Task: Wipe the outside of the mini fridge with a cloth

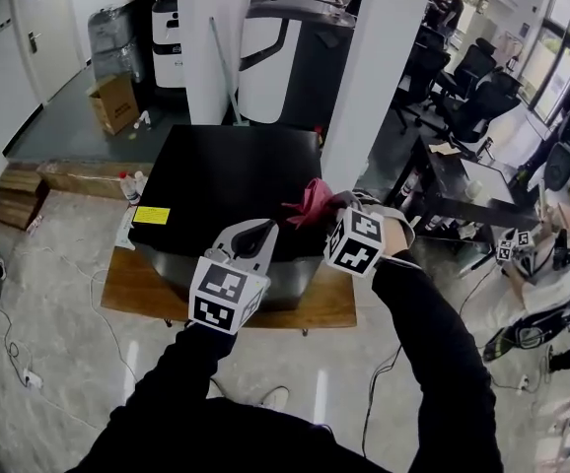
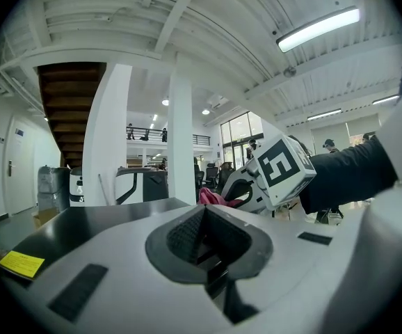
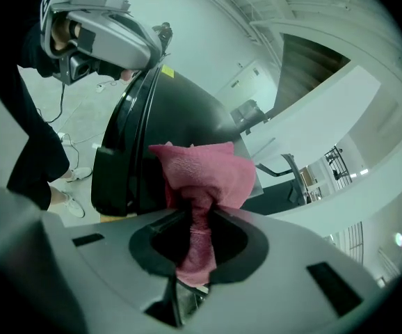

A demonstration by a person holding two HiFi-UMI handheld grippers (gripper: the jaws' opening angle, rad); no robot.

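Since the mini fridge [image 1: 216, 180] turns its broad black top up to the head view, standing on a wooden board [image 1: 137, 289], the wipe is best run, in my judgement, in long overlapping passes from the right edge inward. The side walls can follow, with pressure kept even so the cloth drags and does not skip. The top's longer run seems to go from the person away toward the white pillar [image 1: 369, 77], though the wide lens leaves that unsure. I cannot tell which wall is the door.

The right gripper [image 1: 330, 211] sits at the top's right edge, its jaws clamped on the pink cloth [image 1: 313, 202]. The left gripper [image 1: 255, 231] hovers over the near edge with jaws together and nothing between them, so it is free to steady the cabinet.

The cloth is pinched near its middle. Its long axis runs along the jaws, with a bunched tail back in the throat and a wider flap fanned forward past the tips toward the fridge. Whether the flap touches the top cannot be told. That flap, not the hard tips, should meet the surface. Go lightly over the yellow sticker [image 1: 151, 215] at the near left corner.
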